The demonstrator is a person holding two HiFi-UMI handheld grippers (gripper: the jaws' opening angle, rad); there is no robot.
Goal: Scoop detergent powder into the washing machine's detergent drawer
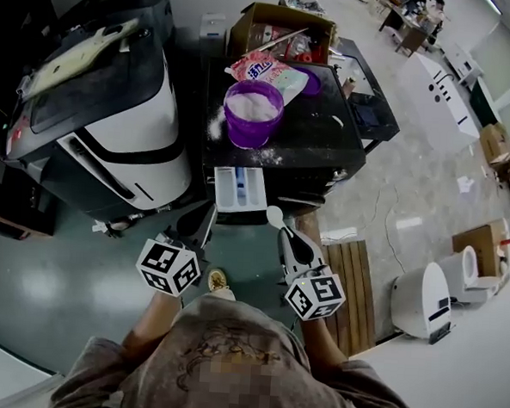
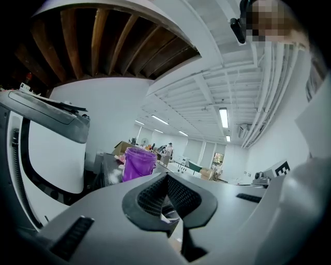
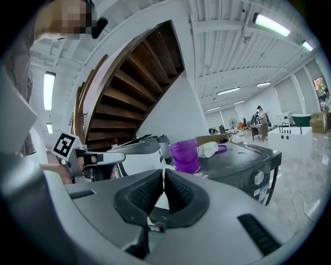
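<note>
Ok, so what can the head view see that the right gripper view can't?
Only the head view: the open drawer, the white powder inside the bucket, and the bowl of the scoop. Only the right gripper view: the wooden stairs overhead and the ceiling lights. Both: the purple bucket, the bag behind it and the black washer.
</note>
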